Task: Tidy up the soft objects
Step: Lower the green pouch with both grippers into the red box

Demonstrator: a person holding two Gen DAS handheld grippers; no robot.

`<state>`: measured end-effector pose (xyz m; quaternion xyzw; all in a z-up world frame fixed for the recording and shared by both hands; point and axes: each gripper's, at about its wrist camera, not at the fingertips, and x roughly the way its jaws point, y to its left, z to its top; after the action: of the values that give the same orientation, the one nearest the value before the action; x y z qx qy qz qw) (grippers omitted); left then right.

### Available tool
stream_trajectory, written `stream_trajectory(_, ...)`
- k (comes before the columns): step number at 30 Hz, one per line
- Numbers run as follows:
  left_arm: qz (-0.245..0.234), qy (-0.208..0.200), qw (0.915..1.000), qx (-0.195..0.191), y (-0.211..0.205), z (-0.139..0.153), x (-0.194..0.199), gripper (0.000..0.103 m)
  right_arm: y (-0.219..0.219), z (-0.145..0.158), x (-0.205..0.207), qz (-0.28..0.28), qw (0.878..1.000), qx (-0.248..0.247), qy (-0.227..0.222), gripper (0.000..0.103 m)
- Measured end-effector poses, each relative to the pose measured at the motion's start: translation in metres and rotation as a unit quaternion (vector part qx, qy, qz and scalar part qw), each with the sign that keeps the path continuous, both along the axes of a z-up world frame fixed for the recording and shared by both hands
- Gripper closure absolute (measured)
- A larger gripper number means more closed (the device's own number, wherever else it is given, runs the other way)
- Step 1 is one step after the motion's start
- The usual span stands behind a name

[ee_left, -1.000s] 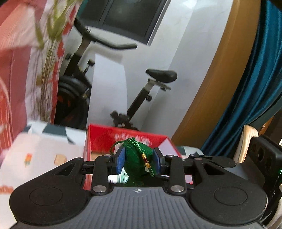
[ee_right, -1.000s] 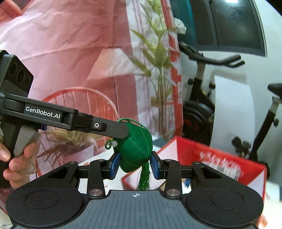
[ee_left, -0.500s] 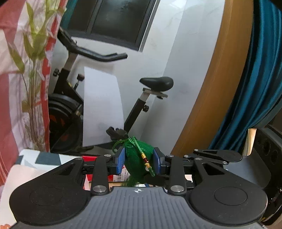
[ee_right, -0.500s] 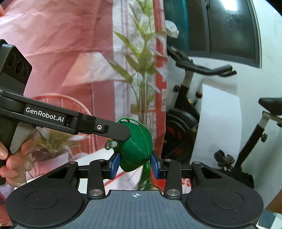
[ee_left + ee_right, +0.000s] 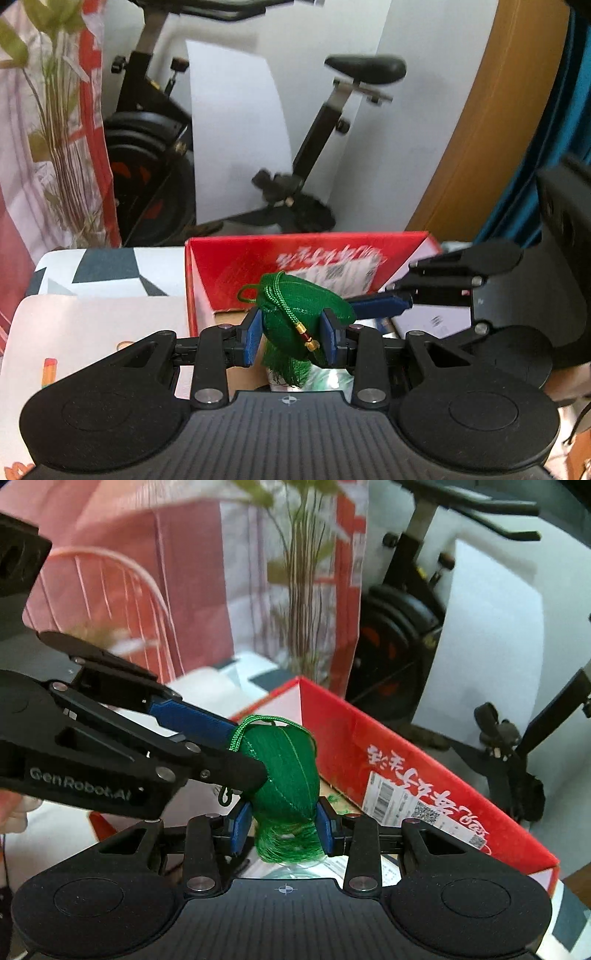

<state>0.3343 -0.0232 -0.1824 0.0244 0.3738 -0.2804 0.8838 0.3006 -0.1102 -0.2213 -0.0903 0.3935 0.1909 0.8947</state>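
Note:
A green woven pouch (image 5: 295,317) with a cord loop, gold beads and a green tassel is held by both grippers at once. My left gripper (image 5: 291,341) is shut on its lower part. A blue fingertip (image 5: 380,305) of the right gripper touches the pouch from the right. In the right wrist view my right gripper (image 5: 284,827) is shut on the pouch (image 5: 290,771) just above the tassel, and the left gripper's fingers (image 5: 229,770) press on its left side. The pouch hangs over the open red cardboard box (image 5: 236,269), whose inner wall (image 5: 369,746) carries a shipping label.
The box sits on a surface with a white and grey patterned cover (image 5: 92,317). Behind it stand an exercise bike (image 5: 155,122), a white board (image 5: 236,140), a potted plant (image 5: 303,590) and a pink wire chair (image 5: 110,590). A hand (image 5: 14,808) shows at the left edge.
Both grippers have carried the pouch forward and down, so the red box now fills the view below it. Both grips on the pouch are unchanged.

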Motion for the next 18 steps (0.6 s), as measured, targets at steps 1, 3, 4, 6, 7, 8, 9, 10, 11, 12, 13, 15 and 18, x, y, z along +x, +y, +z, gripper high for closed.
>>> stream_trajectory(1,0.0,0.005,1.0,0.005,0.0,-0.002,0.004,0.067,0.001,-0.003,0.005,0.002,1.0,-0.004,0.005,0.069)
stream_trajectory(3,0.001,0.015,0.9999,0.008,0.002,-0.004,0.012,0.067,-0.001,-0.006,0.009,0.002,1.0,0.0,0.012,0.069)
stream_trajectory(4,0.001,0.017,0.9998,0.01,0.003,-0.006,0.017,0.067,0.0,-0.009,0.014,0.002,1.0,0.002,0.017,0.069)
stream_trajectory(6,0.003,0.021,0.9997,0.016,0.004,-0.008,0.023,0.067,0.002,-0.013,0.022,0.003,1.0,-0.003,0.025,0.069)
stream_trajectory(7,0.003,0.021,0.9996,0.021,0.002,-0.009,0.025,0.067,0.002,-0.014,0.025,0.005,1.0,-0.006,0.028,0.069)
stream_trajectory(8,0.003,0.021,0.9994,0.028,0.001,-0.01,0.027,0.067,0.002,-0.015,0.029,0.006,0.999,-0.008,0.033,0.068)
stream_trajectory(9,0.003,0.021,0.9992,0.033,-0.001,-0.01,0.029,0.067,0.002,-0.017,0.033,0.007,0.999,-0.008,0.037,0.068)
stream_trajectory(10,0.003,0.02,0.9991,0.038,-0.002,-0.012,0.031,0.067,0.002,-0.019,0.036,0.007,0.999,-0.008,0.041,0.068)
stream_trajectory(11,0.002,0.021,0.999,0.041,-0.002,-0.013,0.033,0.067,0.001,-0.02,0.039,0.007,0.999,-0.007,0.044,0.068)
stream_trajectory(12,0.003,0.022,0.9989,0.041,-0.003,-0.013,0.035,0.067,0.001,-0.022,0.041,0.007,0.999,-0.006,0.047,0.068)
stream_trajectory(13,0.003,0.025,0.999,0.038,-0.002,-0.014,0.037,0.067,0.0,-0.023,0.044,0.007,0.999,-0.005,0.051,0.068)
stream_trajectory(15,0.003,0.029,0.9988,0.04,-0.002,-0.016,0.04,0.067,0.0,-0.027,0.047,0.009,0.998,-0.004,0.059,0.068)
stream_trajectory(18,0.001,0.032,0.9982,0.051,-0.004,-0.02,0.042,0.067,0.001,-0.032,0.048,0.009,0.998,-0.007,0.064,0.068)
